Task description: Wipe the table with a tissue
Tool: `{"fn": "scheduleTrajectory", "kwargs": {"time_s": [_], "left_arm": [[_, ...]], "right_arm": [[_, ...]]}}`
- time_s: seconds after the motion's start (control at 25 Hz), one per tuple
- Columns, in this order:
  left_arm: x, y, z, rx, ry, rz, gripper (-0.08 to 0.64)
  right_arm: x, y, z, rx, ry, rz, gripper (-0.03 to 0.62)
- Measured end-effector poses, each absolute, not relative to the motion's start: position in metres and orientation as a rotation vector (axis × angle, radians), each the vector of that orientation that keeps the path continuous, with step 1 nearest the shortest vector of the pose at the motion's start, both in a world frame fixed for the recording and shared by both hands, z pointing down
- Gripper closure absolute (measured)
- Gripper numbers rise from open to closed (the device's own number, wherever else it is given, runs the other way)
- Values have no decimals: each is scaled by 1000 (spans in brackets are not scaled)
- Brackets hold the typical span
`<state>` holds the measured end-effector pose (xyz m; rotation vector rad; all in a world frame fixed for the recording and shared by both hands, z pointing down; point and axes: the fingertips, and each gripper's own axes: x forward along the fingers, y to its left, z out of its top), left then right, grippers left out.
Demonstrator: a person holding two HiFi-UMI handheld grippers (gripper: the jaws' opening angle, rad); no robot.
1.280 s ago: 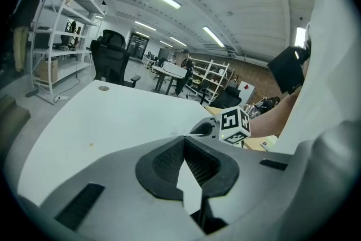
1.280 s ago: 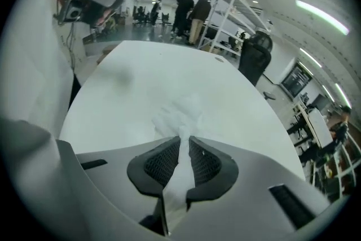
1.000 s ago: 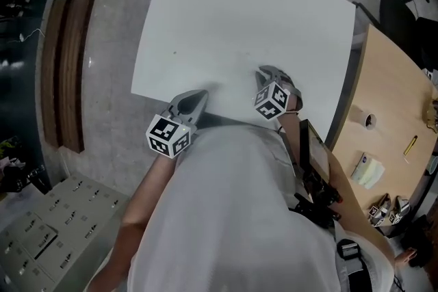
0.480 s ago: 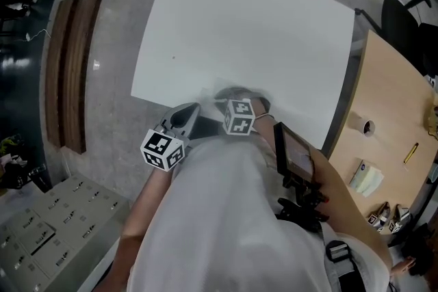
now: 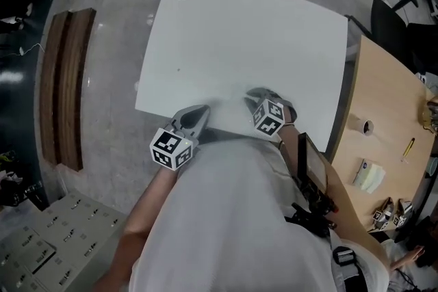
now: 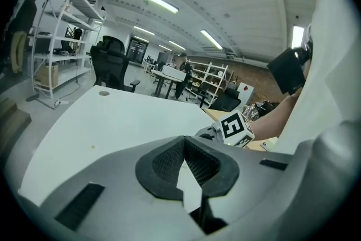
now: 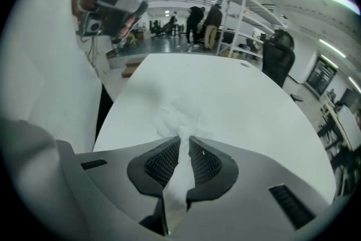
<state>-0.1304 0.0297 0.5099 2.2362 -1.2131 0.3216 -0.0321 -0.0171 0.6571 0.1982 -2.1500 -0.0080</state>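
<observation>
While our right claw [image 7: 184, 145] is clamping the tissue [image 7: 171, 119] at the near edge of the tabletop [image 5: 260, 31], we are wiping | left claw [image 6: 183, 141] is resting closed, empty | next, we are likely needing a pressed sweep toward the far side.

Left gripper [image 6: 183, 141] closed, empty; right gripper [image 7: 185, 141] angled down, clamped on tissue [image 7: 169, 118].

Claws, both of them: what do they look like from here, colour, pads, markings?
Both the left claw and right claw have smooth grey moulded bodies with black cross-hatched pads. Each carries a white cube printed with black square markers. The person wears a white top.
</observation>
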Motion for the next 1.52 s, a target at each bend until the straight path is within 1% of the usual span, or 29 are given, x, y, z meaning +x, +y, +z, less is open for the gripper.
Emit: {"fn": "scheduleTrajectory", "kwargs": {"time_s": [0.2, 0.4, 0.72, 0.96, 1.2, 1.4, 1.52], "left_arm": [[-150, 30, 512, 2253, -1194, 301, 554], [-186, 33, 509, 2243, -1230, 273, 553], [-236, 54, 513, 2151, -1360, 172, 553], [-265, 71, 518, 2088, -1431, 132, 553], [-284, 92, 520, 2049, -1465, 143, 553], [-295, 107, 526, 2017, -1470, 149, 553], [-302, 113, 528, 2008, -1470, 154, 554]], "right_arm": [[-45, -44, 636, 426, -2224, 179, 541], [-72, -60, 624, 607, -2337, 572, 541], [-105, -74, 632, 593, -2272, 647, 541], [-140, -97, 635, 525, -2245, 485, 541], [-184, -108, 646, 395, -2200, 166, 541], [-202, -109, 655, 483, -2123, 16, 541], [-220, -105, 653, 534, -2144, -7, 543]]}}
